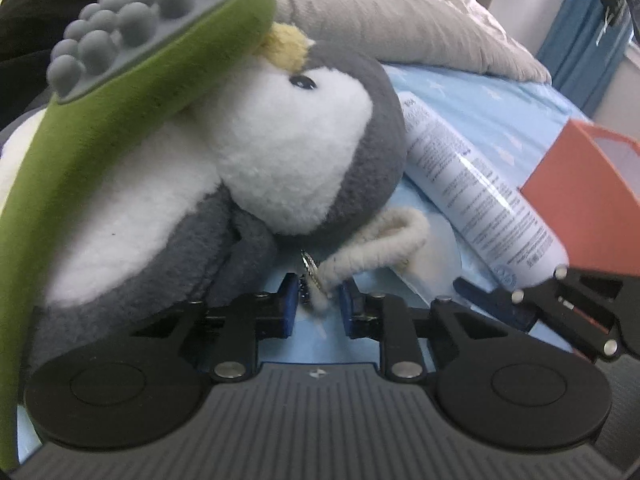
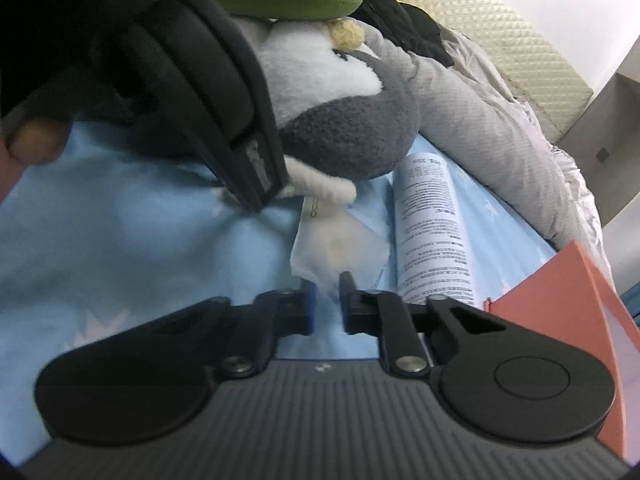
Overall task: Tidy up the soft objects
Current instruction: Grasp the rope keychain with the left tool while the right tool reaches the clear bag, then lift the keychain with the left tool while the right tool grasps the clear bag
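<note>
Left gripper (image 1: pixel 319 304) jaws are standing apart around the fuzzy penguin's (image 1: pixel 280 152) looped cord (image 1: pixel 372 248); right gripper (image 2: pixel 326 304) jaws are standing apart, empty.

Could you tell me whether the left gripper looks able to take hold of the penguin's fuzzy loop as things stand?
Probably yes: the left gripper is open with the fuzzy loop and its metal ring right at its fingertips, nothing between.

The penguin toy (image 1: pixel 280 152) is grey and white with a yellow tuft. The slipper (image 1: pixel 100 112) is green with a grey sole. The sheet (image 1: pixel 492 108) is light blue with white shapes; the box (image 1: pixel 580 196) is orange.
</note>
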`<state>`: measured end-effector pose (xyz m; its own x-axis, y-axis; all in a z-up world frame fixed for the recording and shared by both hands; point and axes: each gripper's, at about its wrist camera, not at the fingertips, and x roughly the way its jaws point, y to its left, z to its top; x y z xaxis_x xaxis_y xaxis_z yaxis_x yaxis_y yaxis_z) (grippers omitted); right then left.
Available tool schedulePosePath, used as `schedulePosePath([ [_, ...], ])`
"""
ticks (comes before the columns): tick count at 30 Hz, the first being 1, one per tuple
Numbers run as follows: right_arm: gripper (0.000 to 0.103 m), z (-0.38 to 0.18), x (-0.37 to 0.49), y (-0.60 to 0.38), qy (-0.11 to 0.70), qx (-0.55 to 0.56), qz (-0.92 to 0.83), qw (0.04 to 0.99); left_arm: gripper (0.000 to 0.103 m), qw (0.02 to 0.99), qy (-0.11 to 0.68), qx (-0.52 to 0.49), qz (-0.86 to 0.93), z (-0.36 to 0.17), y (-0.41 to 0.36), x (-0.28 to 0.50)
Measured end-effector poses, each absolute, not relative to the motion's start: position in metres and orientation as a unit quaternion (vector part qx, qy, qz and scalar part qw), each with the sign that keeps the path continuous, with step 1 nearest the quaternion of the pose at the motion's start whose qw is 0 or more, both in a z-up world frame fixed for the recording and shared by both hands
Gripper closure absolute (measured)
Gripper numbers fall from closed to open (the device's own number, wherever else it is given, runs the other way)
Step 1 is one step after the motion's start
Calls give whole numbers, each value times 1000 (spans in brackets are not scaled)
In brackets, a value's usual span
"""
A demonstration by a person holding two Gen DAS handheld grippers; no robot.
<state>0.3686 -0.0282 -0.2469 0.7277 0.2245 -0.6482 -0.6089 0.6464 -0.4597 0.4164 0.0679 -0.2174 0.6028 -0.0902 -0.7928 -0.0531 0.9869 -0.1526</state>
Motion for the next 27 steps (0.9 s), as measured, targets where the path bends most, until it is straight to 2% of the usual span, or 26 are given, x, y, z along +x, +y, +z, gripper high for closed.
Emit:
schedulePosePath([
  [14,98,-214,310,-45,280,-343,237,865,81,887,443,-131,5,-181,71,339],
  [27,98,-190,226,-62,276,-346,242,863,81,878,466,-111,4,-158,49,236],
])
